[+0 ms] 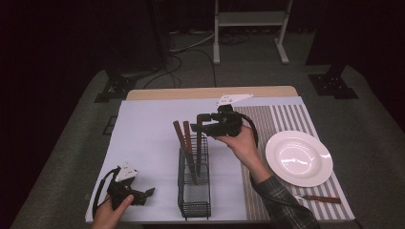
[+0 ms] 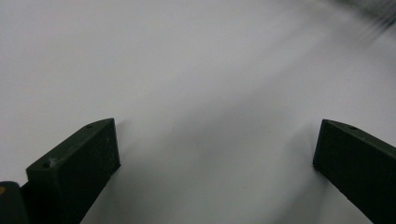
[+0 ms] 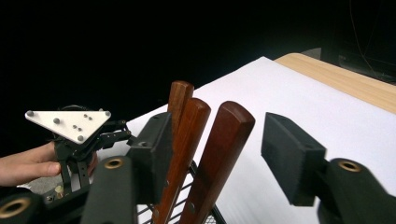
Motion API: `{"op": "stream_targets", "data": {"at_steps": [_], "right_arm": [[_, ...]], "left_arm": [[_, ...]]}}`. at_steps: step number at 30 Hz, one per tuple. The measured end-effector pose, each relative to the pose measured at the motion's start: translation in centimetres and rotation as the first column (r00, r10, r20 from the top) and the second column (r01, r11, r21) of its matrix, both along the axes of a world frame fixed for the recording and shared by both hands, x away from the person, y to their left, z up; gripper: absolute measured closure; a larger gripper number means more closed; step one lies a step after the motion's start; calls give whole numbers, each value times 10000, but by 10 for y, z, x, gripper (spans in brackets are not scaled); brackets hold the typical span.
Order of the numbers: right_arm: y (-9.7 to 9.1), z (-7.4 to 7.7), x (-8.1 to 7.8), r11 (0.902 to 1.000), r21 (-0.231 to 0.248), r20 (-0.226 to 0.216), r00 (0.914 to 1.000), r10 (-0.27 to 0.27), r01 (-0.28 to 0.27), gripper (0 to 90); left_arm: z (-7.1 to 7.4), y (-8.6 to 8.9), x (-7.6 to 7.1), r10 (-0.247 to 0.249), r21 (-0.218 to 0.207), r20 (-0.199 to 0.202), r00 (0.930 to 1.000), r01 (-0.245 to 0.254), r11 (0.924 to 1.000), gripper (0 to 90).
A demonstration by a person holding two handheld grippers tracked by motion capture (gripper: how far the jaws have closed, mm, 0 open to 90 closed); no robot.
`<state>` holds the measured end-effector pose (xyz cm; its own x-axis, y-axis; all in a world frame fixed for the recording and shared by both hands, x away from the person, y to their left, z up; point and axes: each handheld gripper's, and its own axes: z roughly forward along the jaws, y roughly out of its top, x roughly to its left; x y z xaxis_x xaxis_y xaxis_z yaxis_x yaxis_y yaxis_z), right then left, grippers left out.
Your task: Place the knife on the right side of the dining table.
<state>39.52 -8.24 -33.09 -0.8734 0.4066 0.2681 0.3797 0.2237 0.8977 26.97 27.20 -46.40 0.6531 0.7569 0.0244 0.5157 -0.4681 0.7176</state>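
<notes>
A black wire basket [image 1: 194, 191] stands on the white mat [image 1: 143, 138] with three wooden-handled utensils [image 1: 184, 136] upright in it. My right gripper [image 1: 196, 122] is level with the tops of the handles, pointing left. In the right gripper view its jaws [image 3: 219, 154] straddle the handles [image 3: 187, 140]: the left pad lies against one, while a narrow gap separates the right pad from the nearest handle [image 3: 226, 144]. My left gripper [image 1: 147, 196] rests on the mat at the front left. Its jaws [image 2: 215, 154] are wide apart with only bare white mat between them.
A white plate [image 1: 298, 157] sits on a striped placemat [image 1: 286, 119] at the right. A wooden-handled utensil [image 1: 320, 198] lies in front of the plate near the table's front edge. The left gripper's grey plate [image 3: 70, 122] shows behind the basket.
</notes>
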Motion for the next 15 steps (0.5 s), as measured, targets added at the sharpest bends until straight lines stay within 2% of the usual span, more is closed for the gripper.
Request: {"op": "stream_targets", "data": {"at_steps": [15], "right_arm": [[0,-2,3,9998,197,-20,10000,-16,16,655]], "left_arm": [[0,0,0,-2,0,-1,10000,2,10000,0]]}}
